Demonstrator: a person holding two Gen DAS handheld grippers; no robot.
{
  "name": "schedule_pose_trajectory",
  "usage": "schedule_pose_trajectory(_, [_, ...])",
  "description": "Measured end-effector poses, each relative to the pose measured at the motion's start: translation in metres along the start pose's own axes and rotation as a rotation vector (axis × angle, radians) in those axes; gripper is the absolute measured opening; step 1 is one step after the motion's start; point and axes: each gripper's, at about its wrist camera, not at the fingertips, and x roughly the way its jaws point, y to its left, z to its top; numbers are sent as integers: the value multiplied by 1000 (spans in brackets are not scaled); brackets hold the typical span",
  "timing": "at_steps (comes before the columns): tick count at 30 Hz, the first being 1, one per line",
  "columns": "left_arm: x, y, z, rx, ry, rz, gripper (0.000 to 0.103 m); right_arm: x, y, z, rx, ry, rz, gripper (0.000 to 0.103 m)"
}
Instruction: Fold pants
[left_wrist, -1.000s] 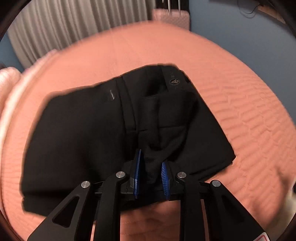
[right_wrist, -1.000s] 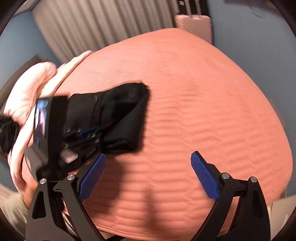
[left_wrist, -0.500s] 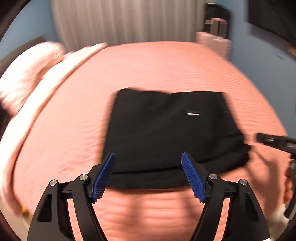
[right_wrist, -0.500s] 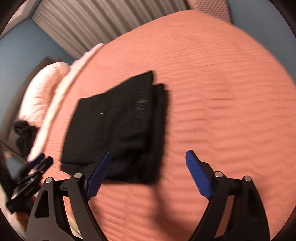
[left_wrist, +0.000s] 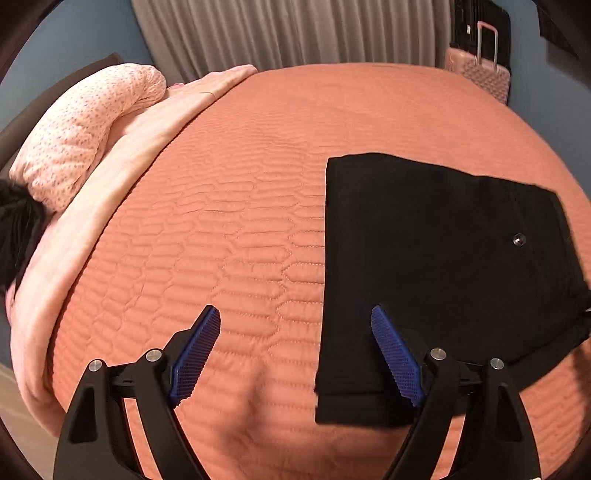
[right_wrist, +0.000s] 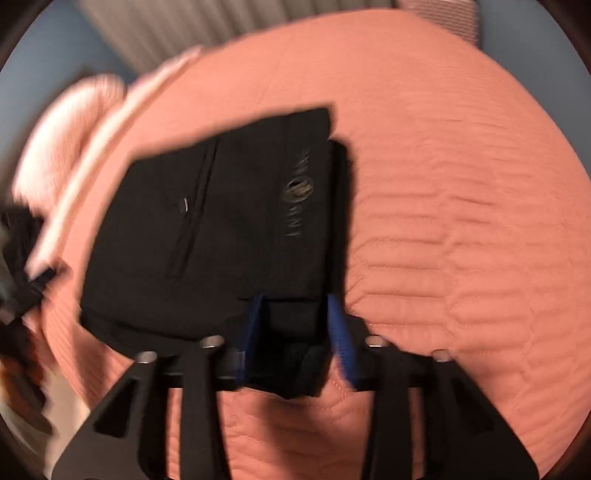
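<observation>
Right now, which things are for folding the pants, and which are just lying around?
For the job:
black pants
left gripper, opening, nothing between its pads
right gripper, closing around the pants' edge

Just lying about:
orange quilted bedspread
pink speckled pillow
pink suitcase
curtain
</observation>
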Motion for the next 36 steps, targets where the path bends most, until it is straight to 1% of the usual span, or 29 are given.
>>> schedule_pose_trajectory(1, [6,0,3,8,1,-7,82,-11,-4,-1,36,-51,14,77])
schedule_pose_trajectory(2, [11,0,6,-2,2,-25,82,-11,-7,-1,47,-56,37,87])
schedule_pose_trajectory(3, [15,0,8,-21,6,-57,82,-6,-10,-2,60,-35,58,86])
schedule_pose_trajectory(4, [23,2,10,-48,21,-111,82,5,-15,-4,97,16,93,86])
schedule_pose_trajectory(6, [40,2,11,-91,79,-194,82,21,-23,-7,181,60,175,85])
schedule_pose_trajectory(7, [51,3,11,-118,106,-255,82,30,-25,-9,214,68,208,85])
schedule_pose_trajectory(10, [74,5,7,-218,171,-372,87,35,-18,-12,196,20,189,85])
schedule_pose_trajectory(11, [80,8,5,-267,189,-413,87,35,-12,-11,172,21,159,77])
schedule_pose_trajectory(12, [84,10,5,-302,194,-421,88,35,-5,-11,131,33,158,63])
schedule_pose_trajectory(13, [85,9,6,-306,192,-423,85,36,-4,-8,137,51,175,40])
schedule_pose_trajectory(14, [84,5,9,-288,195,-426,85,37,-1,-6,148,57,177,34])
schedule_pose_trajectory(16, [78,-9,13,-224,195,-421,66,37,5,-4,130,71,167,30])
schedule_pose_trajectory(17, [74,-15,14,-198,192,-399,62,35,5,-3,127,74,164,29])
schedule_pose_trajectory(19, [61,-22,17,-162,187,-384,27,22,4,-3,127,61,178,26])
schedule_pose_trajectory(20, [53,-21,18,-161,184,-376,19,10,3,-4,119,47,191,23])
schedule_pose_trajectory(21, [45,-18,18,-167,183,-387,11,-1,6,-5,111,40,203,23])
schedule_pose_trajectory(23, [24,-9,10,-193,197,-430,9,-27,11,-15,78,35,190,23])
schedule_pose_trajectory(24, [13,-7,3,-189,204,-442,9,-38,10,-24,59,44,170,23])
schedule_pose_trajectory(25, [0,-10,-9,-172,216,-445,9,-45,6,-33,54,53,154,23])
schedule_pose_trajectory(27, [-13,-20,-32,-133,241,-432,10,-44,-12,-68,71,101,109,23])
schedule_pose_trajectory(28, [-15,-29,-47,-109,261,-413,12,-38,-24,-81,108,123,101,24])
schedule_pose_trajectory(29, [-14,-36,-59,-93,277,-393,12,-34,-31,-89,134,121,116,24])
schedule_pose_trajectory(30, [-15,-41,-68,-92,273,-382,13,-35,-39,-95,160,94,151,26])
schedule_pose_trajectory(31, [-20,-47,-71,-80,236,-345,17,-36,-44,-97,188,80,189,28])
schedule_pose_trajectory(32, [-23,-51,-72,-54,214,-311,19,-37,-46,-96,206,87,202,35])
schedule_pose_trajectory(33, [-26,-55,-70,-31,203,-271,26,-38,-48,-93,223,94,196,39])
schedule_pose_trajectory(34, [-32,-54,-64,-27,192,-233,29,-46,-49,-90,228,76,167,44])
schedule_pose_trajectory(35, [-38,-51,-59,-26,173,-211,29,-59,-53,-88,216,42,122,44])
schedule_pose_trajectory(36, [-46,-46,-52,-24,145,-166,29,-72,-51,-86,200,-4,64,44])
